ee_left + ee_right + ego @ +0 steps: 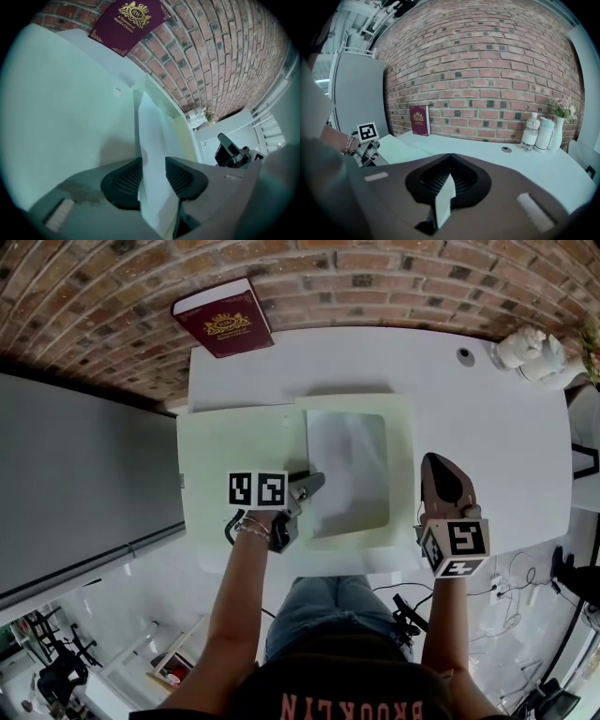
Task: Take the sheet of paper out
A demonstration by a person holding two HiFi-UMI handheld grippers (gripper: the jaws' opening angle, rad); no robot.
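Note:
A pale green folder (239, 456) lies open on the white table (487, 437). A white sheet of paper (347, 470) lies on its right half. My left gripper (314, 482) is at the sheet's left edge. In the left gripper view the sheet (152, 136) runs up between the two dark pads (124, 180), which stand apart on either side of it. My right gripper (436, 463) is at the folder's right edge. In the right gripper view its jaws (450, 157) are shut on a pale strip of the folder (444, 199).
A maroon book (223, 320) leans against the brick wall at the table's back left. White bottles (525, 351) and a vase (560, 126) stand at the back right, near a small round hole (465, 355). A grey cabinet (84, 484) borders the table's left side.

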